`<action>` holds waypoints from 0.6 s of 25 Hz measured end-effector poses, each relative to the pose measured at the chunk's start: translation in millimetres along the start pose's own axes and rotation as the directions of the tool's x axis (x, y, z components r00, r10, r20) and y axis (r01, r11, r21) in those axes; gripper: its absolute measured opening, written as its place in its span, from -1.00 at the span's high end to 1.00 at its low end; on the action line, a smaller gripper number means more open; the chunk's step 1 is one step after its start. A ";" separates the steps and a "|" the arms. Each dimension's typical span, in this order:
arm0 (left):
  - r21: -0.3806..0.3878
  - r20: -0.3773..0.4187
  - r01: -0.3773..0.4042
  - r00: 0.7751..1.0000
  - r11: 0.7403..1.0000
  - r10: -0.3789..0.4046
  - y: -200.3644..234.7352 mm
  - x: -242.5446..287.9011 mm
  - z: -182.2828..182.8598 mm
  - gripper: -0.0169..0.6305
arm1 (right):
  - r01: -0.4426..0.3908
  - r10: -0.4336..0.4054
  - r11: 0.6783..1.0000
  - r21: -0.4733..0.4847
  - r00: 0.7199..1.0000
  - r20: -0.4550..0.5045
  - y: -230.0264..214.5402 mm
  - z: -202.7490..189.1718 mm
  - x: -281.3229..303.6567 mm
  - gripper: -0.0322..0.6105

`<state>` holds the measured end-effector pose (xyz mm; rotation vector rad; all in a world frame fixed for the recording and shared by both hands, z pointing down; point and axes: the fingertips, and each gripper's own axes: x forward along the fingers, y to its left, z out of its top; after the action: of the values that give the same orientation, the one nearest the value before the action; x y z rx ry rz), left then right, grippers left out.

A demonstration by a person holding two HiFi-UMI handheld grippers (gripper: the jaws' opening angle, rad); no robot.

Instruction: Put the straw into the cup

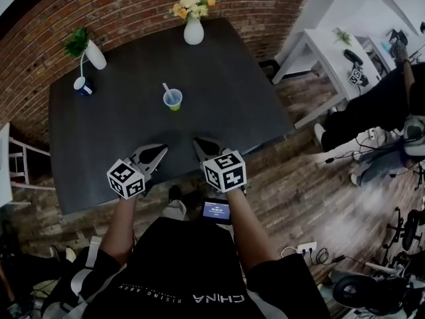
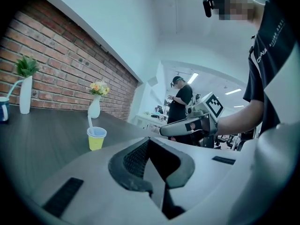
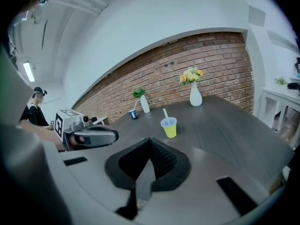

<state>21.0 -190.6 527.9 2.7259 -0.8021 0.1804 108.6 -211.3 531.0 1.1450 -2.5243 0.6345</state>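
A yellow-green cup (image 1: 172, 100) stands upright near the middle of the dark table (image 1: 232, 98), with a white straw (image 1: 167, 90) leaning in it. The cup (image 2: 96, 138) and straw (image 2: 90, 122) show in the left gripper view, and the cup (image 3: 169, 127) with its straw (image 3: 165, 114) in the right gripper view. My left gripper (image 1: 159, 150) and right gripper (image 1: 199, 141) hover side by side over the table's near edge, well short of the cup. Both are shut, with nothing between the jaws of the left gripper (image 2: 149, 142) or the right gripper (image 3: 150, 142).
A white vase of flowers (image 1: 193, 28) stands at the table's far edge. A white vase with a green plant (image 1: 93, 53) and a blue mug (image 1: 82, 85) are at the far left. A white desk (image 1: 325, 58) and a person are off to the right.
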 end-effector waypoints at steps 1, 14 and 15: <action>0.001 0.001 -0.011 1.000 1.000 0.011 -9.8 0.2 -3.2 0.94 | -0.006 0.006 1.000 -0.007 1.000 -0.003 1.4 -6.5 -8.1 0.89; -0.007 -0.008 -0.136 0.991 0.991 0.136 -99.5 -34.3 -43.1 0.94 | -0.072 0.073 0.995 -0.067 0.997 -0.001 37.6 -60.9 -79.5 0.89; -0.004 -0.008 -0.139 0.990 0.990 0.139 -103.8 -37.2 -44.1 0.94 | -0.074 0.074 0.995 -0.068 0.997 0.003 40.3 -62.7 -82.9 0.89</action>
<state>44.9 -74.7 537.1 2.6639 -0.9891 0.2184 136.1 -103.4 537.8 1.0355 -2.5822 0.5598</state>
